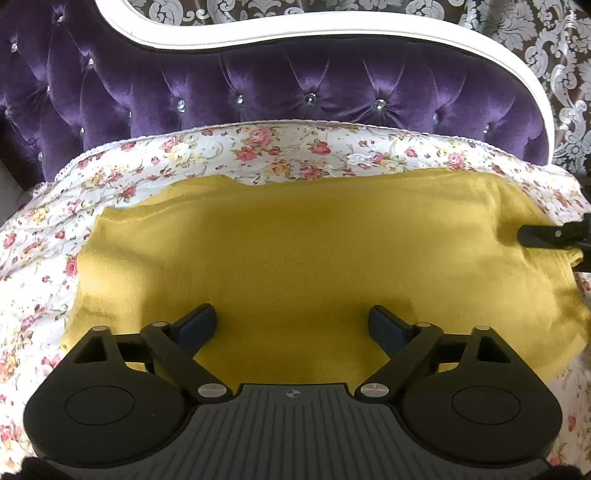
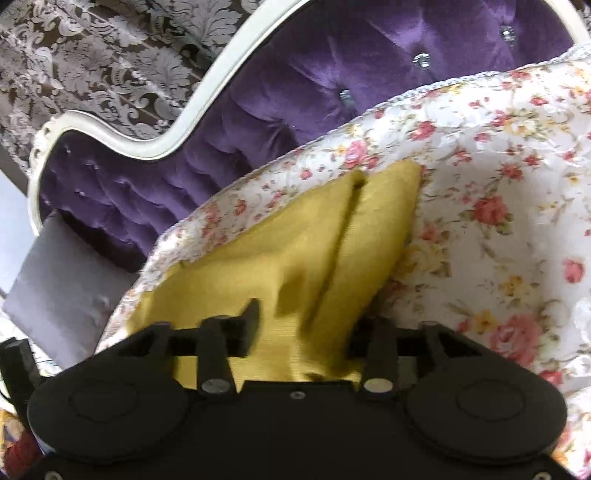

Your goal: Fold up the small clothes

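A mustard-yellow knit garment (image 1: 295,251) lies flat on a floral bedspread (image 1: 258,147). My left gripper (image 1: 291,321) is open, its fingers spread wide just above the garment's near edge, holding nothing. The right gripper's black finger (image 1: 546,236) reaches in from the right onto the garment's right edge. In the right wrist view the garment (image 2: 295,251) runs away from my right gripper (image 2: 299,325) with a fold line down its middle. Cloth bunches between the right fingers, and the image is blurred, so the grip is unclear.
A purple tufted headboard (image 1: 258,81) with a white frame (image 1: 332,33) stands behind the bed. Patterned damask wallpaper (image 2: 92,55) is behind it. A grey bedside surface (image 2: 62,280) sits left of the bed in the right wrist view.
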